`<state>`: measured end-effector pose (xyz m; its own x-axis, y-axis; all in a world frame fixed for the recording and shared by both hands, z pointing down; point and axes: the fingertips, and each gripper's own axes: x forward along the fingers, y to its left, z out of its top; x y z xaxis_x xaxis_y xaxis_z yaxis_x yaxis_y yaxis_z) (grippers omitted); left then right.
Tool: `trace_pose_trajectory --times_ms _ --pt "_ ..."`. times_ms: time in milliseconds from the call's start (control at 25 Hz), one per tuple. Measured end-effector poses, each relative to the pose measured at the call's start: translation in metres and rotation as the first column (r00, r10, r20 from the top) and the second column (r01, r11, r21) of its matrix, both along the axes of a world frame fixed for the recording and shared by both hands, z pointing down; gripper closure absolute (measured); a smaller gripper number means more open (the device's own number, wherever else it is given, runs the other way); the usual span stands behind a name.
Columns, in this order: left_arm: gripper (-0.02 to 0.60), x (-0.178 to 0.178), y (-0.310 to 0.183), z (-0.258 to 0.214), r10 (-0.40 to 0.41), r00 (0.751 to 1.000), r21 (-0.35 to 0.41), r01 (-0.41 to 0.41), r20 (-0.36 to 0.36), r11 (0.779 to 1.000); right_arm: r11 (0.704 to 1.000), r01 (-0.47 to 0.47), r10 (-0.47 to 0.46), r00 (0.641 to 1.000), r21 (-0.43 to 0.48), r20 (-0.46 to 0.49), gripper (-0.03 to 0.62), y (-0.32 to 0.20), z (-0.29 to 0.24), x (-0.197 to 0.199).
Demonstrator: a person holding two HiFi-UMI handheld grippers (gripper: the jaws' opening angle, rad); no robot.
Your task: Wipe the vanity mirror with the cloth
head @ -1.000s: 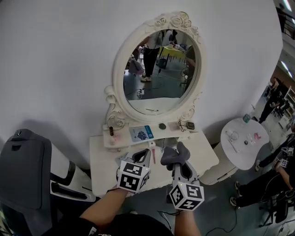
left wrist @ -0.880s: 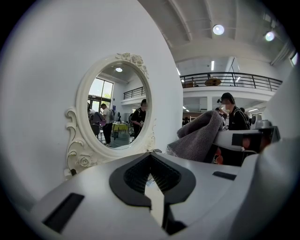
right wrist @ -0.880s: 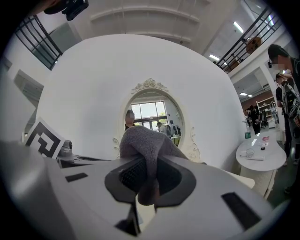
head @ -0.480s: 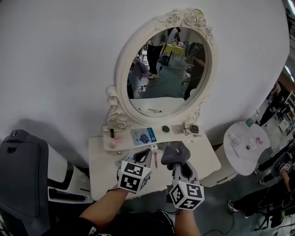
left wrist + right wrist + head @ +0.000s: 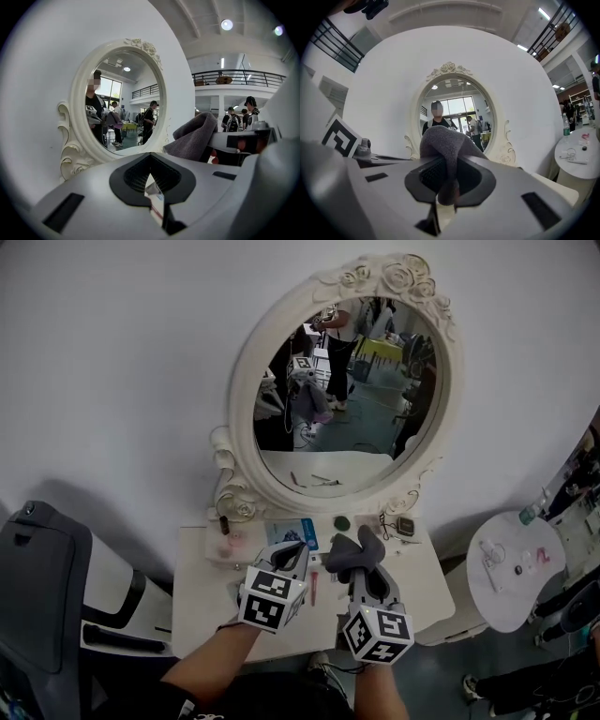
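Head view puts both grippers low over the white tabletop (image 5: 424, 579), side by side, with the mirror (image 5: 349, 395) standing beyond and above them against the wall. The right gripper (image 5: 364, 570) has its jaws clenched on the grey cloth (image 5: 354, 553), which bunches up over the jaw tips and folds forward. In the right gripper view a strip of the cloth runs down between the jaws while the bulk mounds above them, partly covering the lower glass from that camera. The left gripper (image 5: 292, 555) holds nothing: in the left gripper view its jaws are drawn together at the tips, with only the tabletop showing behind them.

The cloth is apart from the glass. It hangs over the front part of the tabletop, short of the small shelf of odds and ends at the mirror's foot. The mirror is an oval with its long axis upright, and the right gripper view has it almost dead ahead of the jaws and higher.

Wiping has, by my reading, not begun. The move ahead seems to be forward and up with the right gripper, the nearer one and the one carrying the cloth. The shelf items sit under that path and could be knocked.
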<state>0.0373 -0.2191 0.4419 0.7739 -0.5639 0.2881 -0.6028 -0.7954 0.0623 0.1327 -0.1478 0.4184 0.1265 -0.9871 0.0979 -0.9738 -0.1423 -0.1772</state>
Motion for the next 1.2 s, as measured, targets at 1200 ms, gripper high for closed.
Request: trace_pose_trajectory --times_ms 1200 --pt "0.575 0.079 -0.112 -0.012 -0.349 0.936 0.006 0.349 0.046 0.937 0.989 0.078 -0.071 0.996 0.122 -0.058 0.553 -0.196 -0.087 0.212"
